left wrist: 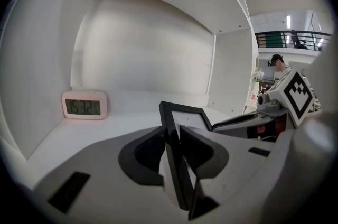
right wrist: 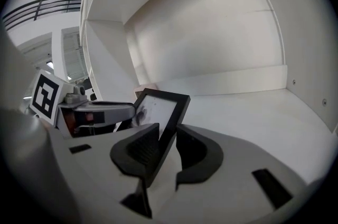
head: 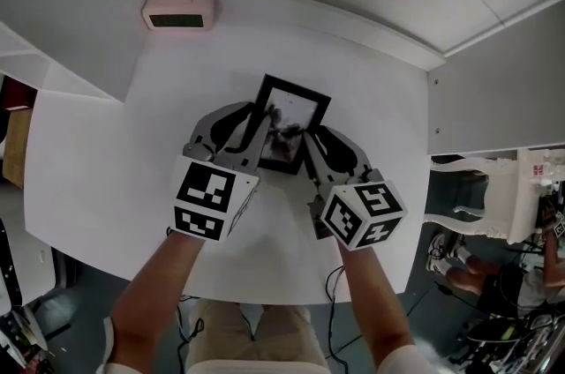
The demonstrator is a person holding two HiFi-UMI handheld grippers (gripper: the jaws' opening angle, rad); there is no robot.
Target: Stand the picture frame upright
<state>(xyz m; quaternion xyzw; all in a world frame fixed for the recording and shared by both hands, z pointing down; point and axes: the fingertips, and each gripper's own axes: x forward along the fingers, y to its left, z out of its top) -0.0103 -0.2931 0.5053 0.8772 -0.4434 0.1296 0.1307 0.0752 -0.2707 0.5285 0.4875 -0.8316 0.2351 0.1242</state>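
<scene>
Over the middle of the white table point(head: 97, 178) we record: one black picture frame point(head: 296, 123), tilted, its left edge pinched by our left gripper point(head: 259, 122) and its right edge by our right gripper point(head: 311, 145). One digital clock point(head: 179, 11) sits at the back left, well apart.

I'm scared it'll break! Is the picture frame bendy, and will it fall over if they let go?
Probably stiff: the picture frame looks straight-edged while the left gripper and right gripper pinch opposite sides. It looks thin, so it would likely tip over if released without a prop.
</scene>
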